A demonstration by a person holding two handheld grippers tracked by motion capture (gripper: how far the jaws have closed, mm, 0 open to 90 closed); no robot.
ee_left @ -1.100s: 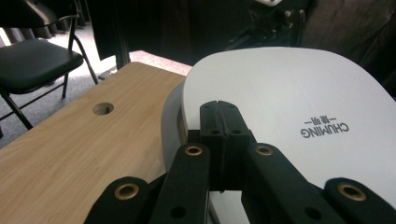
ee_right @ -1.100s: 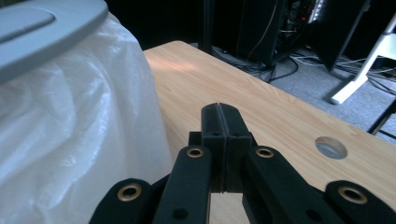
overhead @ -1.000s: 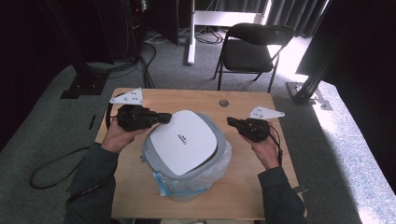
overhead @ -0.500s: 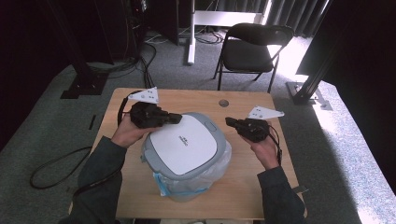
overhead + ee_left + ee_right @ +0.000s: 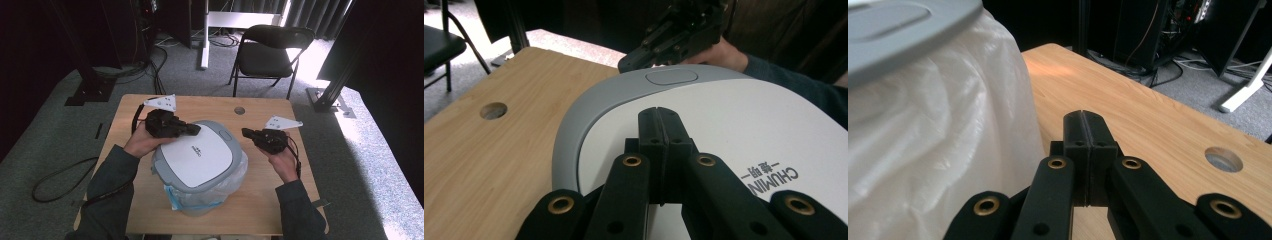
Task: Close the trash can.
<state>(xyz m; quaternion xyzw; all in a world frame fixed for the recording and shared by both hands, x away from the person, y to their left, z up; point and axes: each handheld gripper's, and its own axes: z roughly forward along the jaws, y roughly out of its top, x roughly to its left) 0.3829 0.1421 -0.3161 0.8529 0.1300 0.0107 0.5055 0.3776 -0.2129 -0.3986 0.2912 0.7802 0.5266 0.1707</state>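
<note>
A bin with a white-and-grey lid [image 5: 200, 155] stands mid-table, lined with a clear plastic bag [image 5: 200, 197]. My left gripper [image 5: 196, 129] is shut and empty, with its tips over the lid's far left edge. In the left gripper view the closed jaws [image 5: 659, 112] lie just above the lid [image 5: 734, 130], pointing at its oval button [image 5: 671, 76]. The right gripper [image 5: 626, 64] appears beyond it. My right gripper [image 5: 245, 132] hovers to the right of the bin, shut on nothing. In the right gripper view its tips [image 5: 1083, 116] point past the bag [image 5: 938, 140] below the lid [image 5: 898, 25].
The wooden table [image 5: 270, 200] has a round cable hole [image 5: 240, 110] near its far edge. A black chair [image 5: 272, 50] stands behind the table. Cables and stand bases lie on the carpet at the left and the back.
My left gripper has moved right, from beside the bin to over the lid's far left edge. The right gripper has barely moved.
</note>
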